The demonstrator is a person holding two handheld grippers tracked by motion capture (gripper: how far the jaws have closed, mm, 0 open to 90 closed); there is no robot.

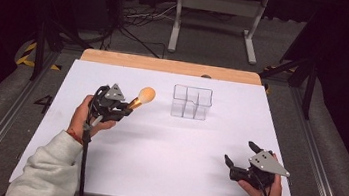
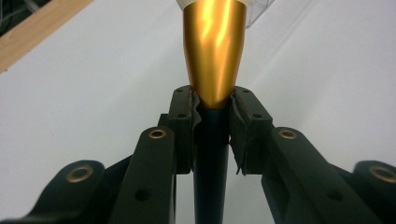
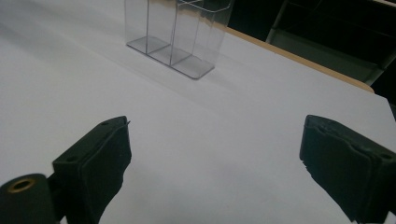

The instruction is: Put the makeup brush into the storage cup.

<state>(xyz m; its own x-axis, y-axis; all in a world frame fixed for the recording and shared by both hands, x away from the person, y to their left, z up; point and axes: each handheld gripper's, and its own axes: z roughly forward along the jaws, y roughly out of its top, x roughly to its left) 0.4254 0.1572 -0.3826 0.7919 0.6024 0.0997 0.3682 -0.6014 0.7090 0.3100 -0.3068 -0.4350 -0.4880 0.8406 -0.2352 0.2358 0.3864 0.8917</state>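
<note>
A brush with a black handle, a gold collar (image 2: pixel 214 51) and a round peach head (image 1: pixel 146 94) is held above the white table, left of centre. My left gripper (image 1: pixel 128 106) (image 2: pixel 212 100) is shut on it where the handle meets the collar, and the head points toward the clear organizer (image 1: pixel 191 102) (image 3: pixel 175 35). That organizer is a transparent box with several compartments, standing upright at the middle back. My right gripper (image 1: pixel 240 152) (image 3: pixel 215 149) rests low near the front right edge, open, with bare table between its pads.
The white table top (image 1: pixel 165 157) lies on a wooden board whose edge (image 1: pixel 166 66) shows at the back. Beyond it are a white stand's legs (image 1: pixel 216 32) and cables on a dark floor. Metal rails run along both sides.
</note>
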